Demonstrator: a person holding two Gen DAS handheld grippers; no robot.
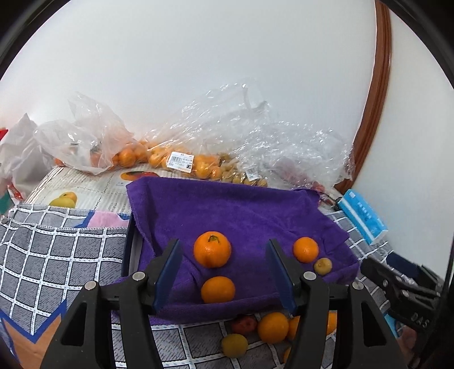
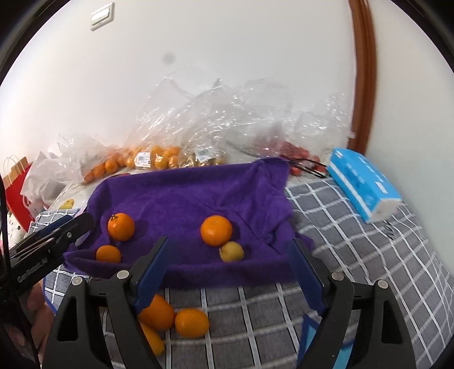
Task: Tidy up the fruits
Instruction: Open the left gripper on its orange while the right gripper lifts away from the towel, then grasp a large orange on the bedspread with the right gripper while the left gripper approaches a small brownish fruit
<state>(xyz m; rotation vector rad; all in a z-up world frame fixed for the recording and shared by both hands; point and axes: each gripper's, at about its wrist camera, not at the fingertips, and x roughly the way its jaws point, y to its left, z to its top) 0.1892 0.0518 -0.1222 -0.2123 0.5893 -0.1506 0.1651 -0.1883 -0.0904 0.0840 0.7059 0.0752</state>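
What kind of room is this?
Probably a room in someone's home: a checked cloth covers the surface, shopping bags of oranges sit by the wall, and a tissue pack lies nearby.

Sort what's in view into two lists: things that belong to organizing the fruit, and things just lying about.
Belongs to the job:
- purple towel with three oranges and one small yellow fruit on it
- loose oranges on the checked cloth in front of it
- bagged fruit by the wall
- left gripper and right gripper, both open

Lying about:
- blue tissue pack
- red paper bag
- wall switch
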